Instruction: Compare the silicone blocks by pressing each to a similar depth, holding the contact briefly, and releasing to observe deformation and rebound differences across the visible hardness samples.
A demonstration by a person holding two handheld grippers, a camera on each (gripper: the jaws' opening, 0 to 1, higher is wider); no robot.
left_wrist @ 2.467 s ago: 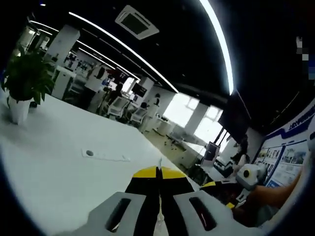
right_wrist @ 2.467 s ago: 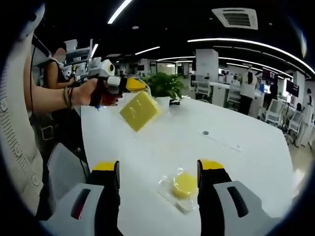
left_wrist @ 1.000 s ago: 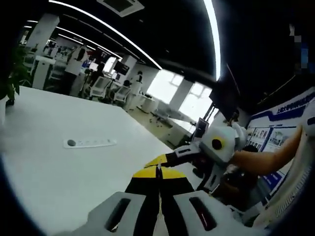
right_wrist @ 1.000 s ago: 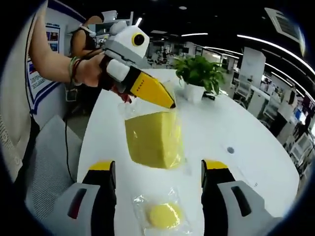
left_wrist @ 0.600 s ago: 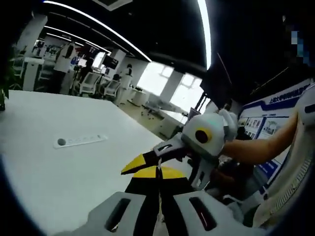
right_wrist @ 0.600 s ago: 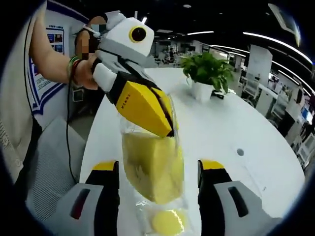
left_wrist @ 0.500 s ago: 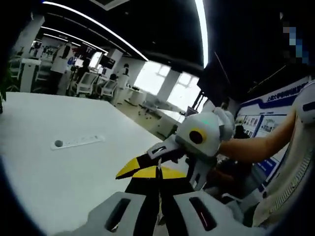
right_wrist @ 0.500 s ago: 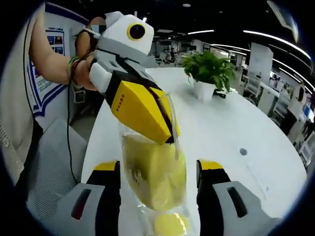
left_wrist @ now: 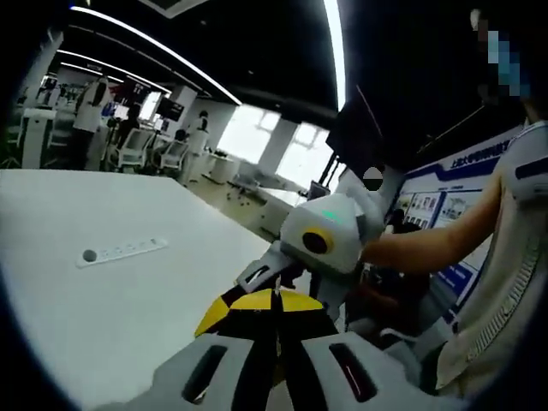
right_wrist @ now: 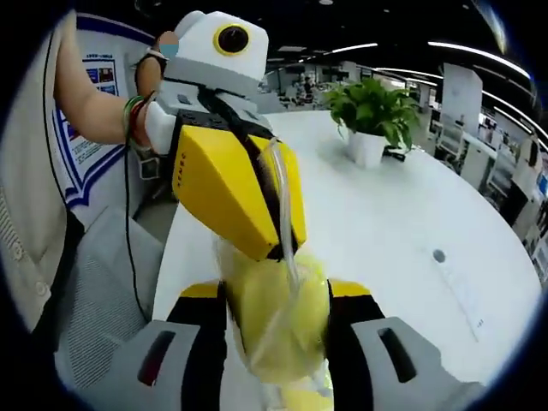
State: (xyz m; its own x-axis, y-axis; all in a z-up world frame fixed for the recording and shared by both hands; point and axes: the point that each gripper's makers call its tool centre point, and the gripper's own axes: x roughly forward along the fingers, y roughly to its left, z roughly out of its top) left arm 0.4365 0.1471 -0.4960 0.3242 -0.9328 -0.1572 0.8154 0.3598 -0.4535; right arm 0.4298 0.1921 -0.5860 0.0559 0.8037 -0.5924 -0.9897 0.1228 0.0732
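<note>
Since half a second ago the right gripper point(right_wrist: 276, 330) has narrowed its jaws onto the bagged yellow block point(right_wrist: 272, 321), which now bulges between them, squeezed on both sides. Above it, the left gripper point(right_wrist: 278, 248) hangs the bag point(right_wrist: 276, 184) from its tips, jaws pinched together on the plastic; a hand point(right_wrist: 150, 120) grips its handle. A second yellow piece point(right_wrist: 295, 401) peeks out below the block, against the white tabletop point(right_wrist: 385, 214). Farther back stands a potted plant point(right_wrist: 370, 116).

From the left gripper view, the left jaws point(left_wrist: 276, 301) stand together, and the right gripper point(left_wrist: 300, 257) reaches in from the right, close under them, over the tabletop point(left_wrist: 103, 291).
</note>
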